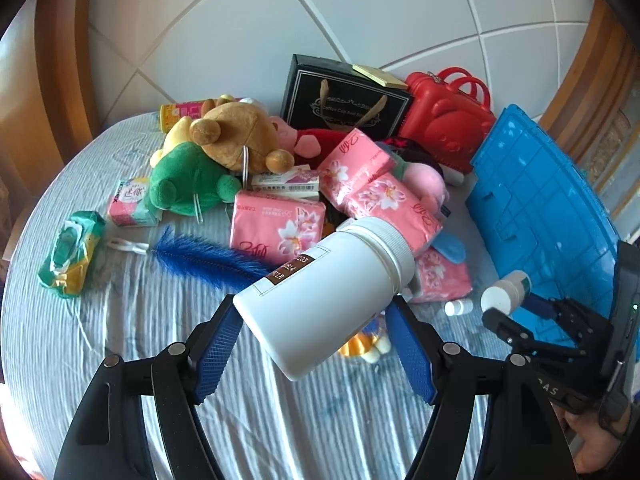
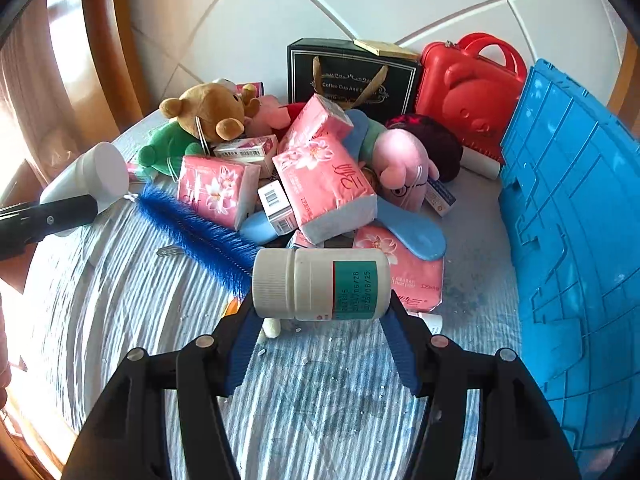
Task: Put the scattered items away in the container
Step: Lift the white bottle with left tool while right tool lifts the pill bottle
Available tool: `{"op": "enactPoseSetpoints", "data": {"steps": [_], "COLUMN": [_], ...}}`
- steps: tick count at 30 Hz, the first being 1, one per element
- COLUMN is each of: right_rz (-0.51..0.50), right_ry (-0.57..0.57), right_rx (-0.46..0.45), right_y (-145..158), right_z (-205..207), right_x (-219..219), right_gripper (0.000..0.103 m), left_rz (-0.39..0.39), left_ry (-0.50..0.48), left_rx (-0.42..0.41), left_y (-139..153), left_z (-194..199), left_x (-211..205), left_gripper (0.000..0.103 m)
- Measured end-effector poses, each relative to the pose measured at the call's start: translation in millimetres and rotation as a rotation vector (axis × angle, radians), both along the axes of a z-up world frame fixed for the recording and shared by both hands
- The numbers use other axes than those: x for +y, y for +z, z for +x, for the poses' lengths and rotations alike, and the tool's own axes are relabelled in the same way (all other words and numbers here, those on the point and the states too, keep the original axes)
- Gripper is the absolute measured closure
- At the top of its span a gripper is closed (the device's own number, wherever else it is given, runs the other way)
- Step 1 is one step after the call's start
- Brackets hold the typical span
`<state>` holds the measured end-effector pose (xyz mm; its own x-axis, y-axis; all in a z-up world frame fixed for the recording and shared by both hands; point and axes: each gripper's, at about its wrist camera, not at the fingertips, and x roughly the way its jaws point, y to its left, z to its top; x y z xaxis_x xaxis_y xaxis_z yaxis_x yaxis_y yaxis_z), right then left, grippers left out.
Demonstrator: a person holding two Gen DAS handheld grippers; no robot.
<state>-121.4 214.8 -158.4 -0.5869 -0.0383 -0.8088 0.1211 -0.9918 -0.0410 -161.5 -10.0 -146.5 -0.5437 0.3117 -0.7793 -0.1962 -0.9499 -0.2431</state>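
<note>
My left gripper (image 1: 314, 314) is shut on a large white jar (image 1: 324, 292) with a brown label, held tilted above the bed, lid towards the pile. My right gripper (image 2: 320, 314) is shut on a small white bottle (image 2: 320, 290) with a green label, lying crosswise between the blue pads. Each view shows the other gripper too: the right gripper (image 1: 516, 320) with its bottle (image 1: 506, 292), and the white jar (image 2: 92, 178) at the far left. The blue container (image 2: 580, 240) stands at the right, its ribbed wall (image 1: 540, 208) facing me; its inside is hidden.
On the striped bed sheet (image 1: 120, 340) lies a pile: pink tissue packs (image 2: 320, 176), a brown plush bear (image 1: 236, 136), a green plush (image 1: 188, 180), a pink plush (image 2: 400, 164), a blue brush (image 1: 208, 256). A black gift bag (image 1: 344, 96) and red case (image 1: 444, 120) stand behind. A wipes pack (image 1: 72, 254) lies left.
</note>
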Motion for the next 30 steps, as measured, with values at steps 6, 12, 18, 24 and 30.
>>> {"op": "enactPoseSetpoints", "data": {"steps": [6,12,18,24,30], "right_rz": [-0.015,-0.043,-0.079,-0.104,-0.116], "right_ry": [0.015,0.034,0.054,0.066,0.074], "right_rx": [0.050,0.104,0.164,0.206,0.244], "right_y": [37.3,74.9,109.5,134.5,152.1], "right_z": [16.5,32.4,46.6,56.8,63.9], "right_x": [4.1,14.9,32.2,56.1,84.8], "right_gripper": [0.045,0.045,0.045,0.045,0.045], "left_rz": [0.012,0.019,0.025,0.028,0.028], "left_ry": [0.008,0.021,0.011,-0.001,-0.006], "left_rx": [0.056,0.112,0.159,0.203,0.234], "left_y": [39.4,78.2,110.1,135.5,156.1], "left_z": [13.1,22.6,32.6,40.2,44.8], "left_x": [1.8,10.3,30.2,58.8,87.2], "left_gripper": [0.030,0.030,0.030,0.030,0.030]}}
